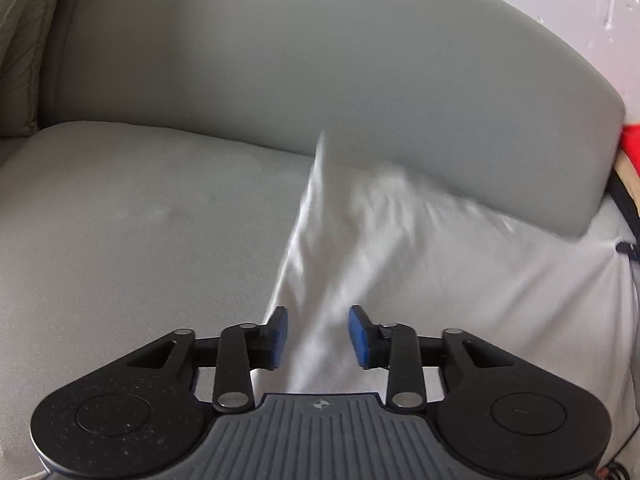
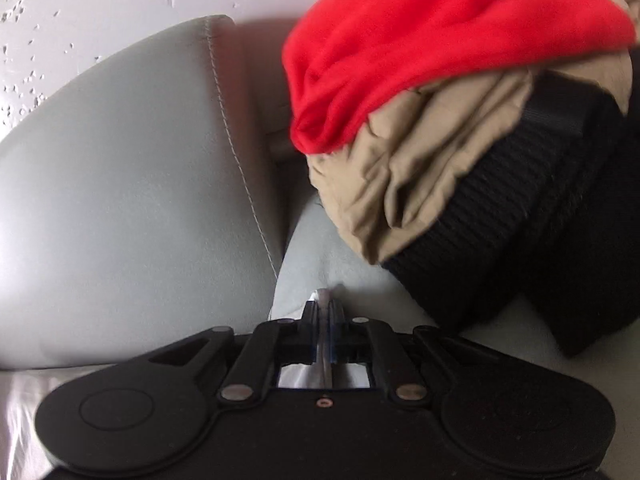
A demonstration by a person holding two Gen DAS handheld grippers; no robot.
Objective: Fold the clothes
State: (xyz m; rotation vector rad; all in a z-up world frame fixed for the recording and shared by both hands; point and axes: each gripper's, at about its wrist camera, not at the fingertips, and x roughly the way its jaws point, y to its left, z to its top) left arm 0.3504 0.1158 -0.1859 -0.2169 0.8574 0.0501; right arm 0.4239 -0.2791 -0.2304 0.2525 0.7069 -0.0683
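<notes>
Cloth (image 2: pixel 322 295) pinched in right gripper (image 2: pixel 325 312); red garment (image 2: pixel 420 48) beyond.

Both views are lit by soft, even daylight; no hard glare is seen. Strong fisheye bending is shown at the edges, with dark corners. In the left view the white cloth (image 1: pixel 384 248) is smeared by motion blur, while the sofa (image 1: pixel 120 220) is rendered fairly sharp. In the right view the red garment (image 2: pixel 420 40) is blurred, and a soft shadow is cast beside the cushion (image 2: pixel 120 184).
</notes>
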